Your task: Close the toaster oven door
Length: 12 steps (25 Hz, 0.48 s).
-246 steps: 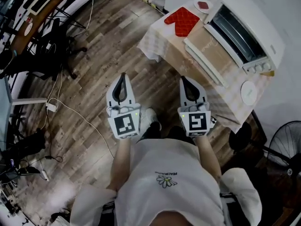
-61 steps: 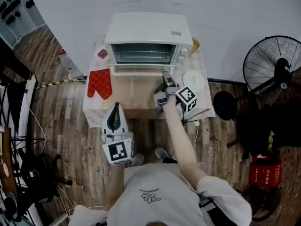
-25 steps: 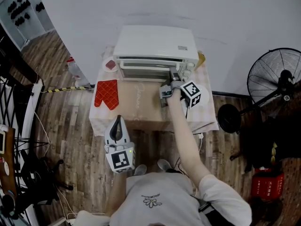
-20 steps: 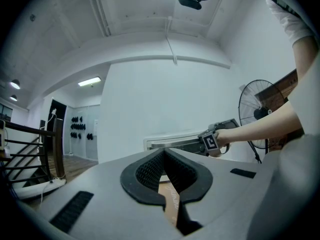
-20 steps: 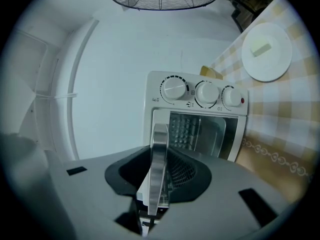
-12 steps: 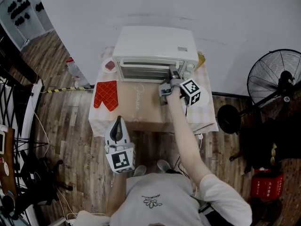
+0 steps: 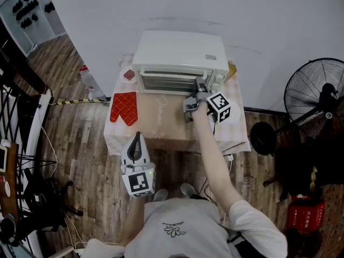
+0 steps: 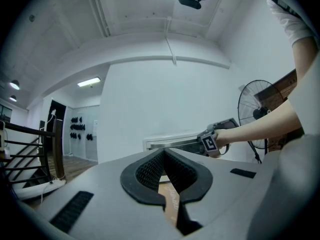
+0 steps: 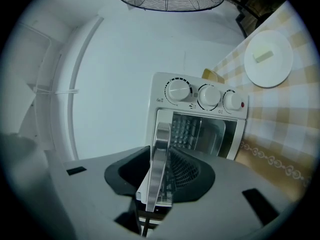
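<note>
- Change: the door [image 7: 165, 81] of the toaster oven [image 7: 179, 50] lay flat open 2.4 s ago and now stands almost upright. Closing appears nearly complete, though full seating cannot be confirmed.
- Right gripper [image 7: 200, 85]: jaws clamped on the door handle [image 9: 159, 159], at the oven's right end beside the knobs [image 9: 208, 96].
- Left gripper [image 7: 137, 138]: jaws together and empty, held off the front edge of the worktop [image 7: 161, 123].
- Location: the oven sits at the worktop's rear edge.
- Materials: white boxy casing, glass door pane, polished bar handle, ribbed black pads [image 9: 186, 170], checked cloth [image 9: 280, 115], quilted red mitt [image 7: 124, 107].
</note>
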Motion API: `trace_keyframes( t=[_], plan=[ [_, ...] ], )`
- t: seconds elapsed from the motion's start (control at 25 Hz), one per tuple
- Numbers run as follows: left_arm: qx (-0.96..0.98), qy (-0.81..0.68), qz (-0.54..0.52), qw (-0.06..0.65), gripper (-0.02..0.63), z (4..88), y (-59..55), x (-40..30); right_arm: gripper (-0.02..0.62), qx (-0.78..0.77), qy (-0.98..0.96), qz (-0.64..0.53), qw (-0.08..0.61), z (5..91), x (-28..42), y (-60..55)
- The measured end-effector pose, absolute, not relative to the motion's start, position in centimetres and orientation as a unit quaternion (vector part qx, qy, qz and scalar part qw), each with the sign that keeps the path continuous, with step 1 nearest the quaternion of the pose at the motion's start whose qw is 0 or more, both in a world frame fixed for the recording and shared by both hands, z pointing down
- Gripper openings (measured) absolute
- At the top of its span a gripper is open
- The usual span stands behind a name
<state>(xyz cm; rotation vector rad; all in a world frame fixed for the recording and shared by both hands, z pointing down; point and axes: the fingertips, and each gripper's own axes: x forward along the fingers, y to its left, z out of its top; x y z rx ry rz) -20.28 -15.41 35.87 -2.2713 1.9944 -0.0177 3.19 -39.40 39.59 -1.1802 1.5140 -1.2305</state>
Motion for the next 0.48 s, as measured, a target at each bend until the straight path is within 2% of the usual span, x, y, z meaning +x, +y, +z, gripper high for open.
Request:
trace_keyframes(
  t=[0.2,0.48],
  plan=[
    [-0.755,0.652,-0.010,0.069,0.017,35.7,-14.8,-19.8,0.095,-0.485,0.630,-0.463,0.391,38.8,3.1,-37.1],
    [-0.763,0.640,0.012,0.087,0.017,34.0,-14.3,-18.4,0.095,-0.518,0.747,-0.300,0.289,33.6,1.6,-31.0]
  ],
)
